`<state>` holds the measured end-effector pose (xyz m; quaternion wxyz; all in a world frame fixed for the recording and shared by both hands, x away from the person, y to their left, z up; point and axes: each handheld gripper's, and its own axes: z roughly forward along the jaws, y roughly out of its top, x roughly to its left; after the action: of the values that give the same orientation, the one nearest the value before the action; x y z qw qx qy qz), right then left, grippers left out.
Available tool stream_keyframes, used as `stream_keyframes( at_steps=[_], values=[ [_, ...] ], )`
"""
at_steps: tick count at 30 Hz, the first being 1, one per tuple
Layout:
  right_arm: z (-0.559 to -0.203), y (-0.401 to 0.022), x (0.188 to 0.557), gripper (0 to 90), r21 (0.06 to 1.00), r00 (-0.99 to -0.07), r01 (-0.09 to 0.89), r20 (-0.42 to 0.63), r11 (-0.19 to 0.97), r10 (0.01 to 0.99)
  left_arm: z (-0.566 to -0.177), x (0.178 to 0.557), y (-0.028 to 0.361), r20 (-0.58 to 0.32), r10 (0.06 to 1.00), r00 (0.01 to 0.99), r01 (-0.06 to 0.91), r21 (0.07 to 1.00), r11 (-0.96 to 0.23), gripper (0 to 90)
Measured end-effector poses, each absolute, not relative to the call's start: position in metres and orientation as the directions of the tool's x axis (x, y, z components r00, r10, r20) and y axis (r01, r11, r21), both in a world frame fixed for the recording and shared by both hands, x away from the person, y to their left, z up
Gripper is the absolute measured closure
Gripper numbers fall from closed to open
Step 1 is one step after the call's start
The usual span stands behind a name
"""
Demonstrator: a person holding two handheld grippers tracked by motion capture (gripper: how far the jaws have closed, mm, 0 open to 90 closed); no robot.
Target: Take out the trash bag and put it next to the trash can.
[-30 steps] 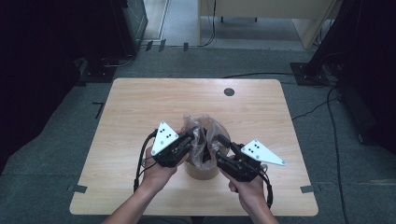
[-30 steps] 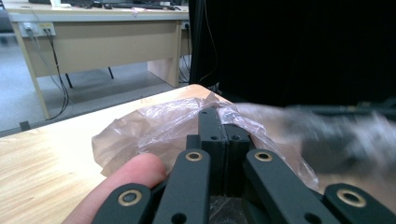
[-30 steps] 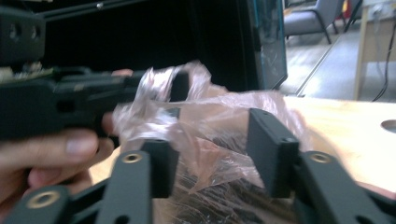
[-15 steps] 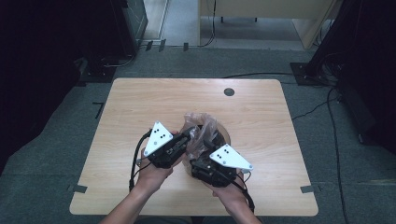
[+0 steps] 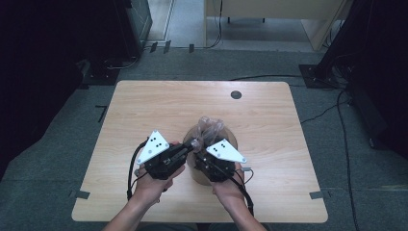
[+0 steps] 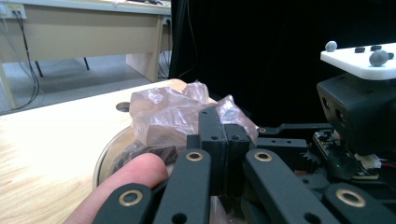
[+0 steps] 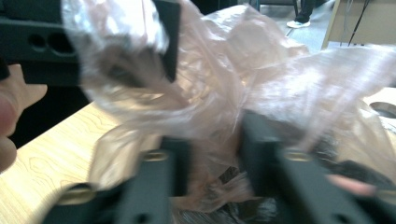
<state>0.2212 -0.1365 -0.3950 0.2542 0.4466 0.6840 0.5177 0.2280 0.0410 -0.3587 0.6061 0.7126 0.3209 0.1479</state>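
- A crumpled, translucent pinkish plastic bag is sitting just below the centre of the high view, bunched over a round container on the wooden table; dark contents are showing through the film at its base.
- The film is looking thin, wrinkled and glossy, standing up in loose peaks at the top.
- The left gripper is pinching a fold of the bag, its jaws pressed together at the centre of the left gripper view, with film wedged between them.
- The right gripper has just been closing; in the right gripper view, blurred, its jaws are standing slightly apart with bag film bunched between them, and I cannot tell whether the pads are pressing on it yet.
- The step in hand is probably getting a second grasp on the bag beside the first.
- Next, the right jaws likely need to finish closing on one layer, then both hands pull apart gently so the thin film opens without tearing.
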Motion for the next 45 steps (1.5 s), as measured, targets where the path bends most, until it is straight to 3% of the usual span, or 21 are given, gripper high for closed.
stream_keyframes(
  at_steps=[2,4,12,19,28,35,45],
  values=[
    [-0.396,-0.138,0.221,88.1,0.939,-0.465,0.340,0.112,0.060,0.878,-0.360,0.228,0.044,-0.184,0.639,0.747,0.280,0.959,-0.052,90.0],
    [-0.395,-0.141,0.220,90.0,0.943,-0.455,0.329,0.115,0.047,0.883,-0.362,0.228,0.047,-0.187,0.644,0.742,0.279,0.959,-0.044,88.9],
    [-0.387,-0.153,0.217,90.0,0.960,-0.441,0.279,0.127,0.002,0.889,-0.371,0.229,0.061,-0.200,0.672,0.713,0.259,0.966,0.013,42.7],
    [-0.377,-0.159,0.213,90.0,0.978,-0.442,0.208,0.120,-0.028,0.889,-0.385,0.232,0.076,-0.211,0.711,0.671,0.281,0.960,0.021,25.2],
    [-0.360,-0.164,0.209,90.0,0.992,-0.445,0.122,0.090,-0.039,0.891,-0.419,0.233,0.100,-0.160,0.818,0.552,0.284,0.959,-0.004,10.8],
    [-0.348,-0.171,0.206,90.0,0.996,-0.423,0.056,0.081,-0.063,0.902,-0.454,0.234,0.122,-0.152,0.870,0.469,0.388,0.920,-0.048,9.6],
    [-0.332,-0.185,0.201,90.0,0.997,-0.399,-0.020,0.065,-0.080,0.915,-0.501,0.240,0.146,-0.048,0.942,0.331,0.492,0.861,-0.130,9.4]
  ],
)
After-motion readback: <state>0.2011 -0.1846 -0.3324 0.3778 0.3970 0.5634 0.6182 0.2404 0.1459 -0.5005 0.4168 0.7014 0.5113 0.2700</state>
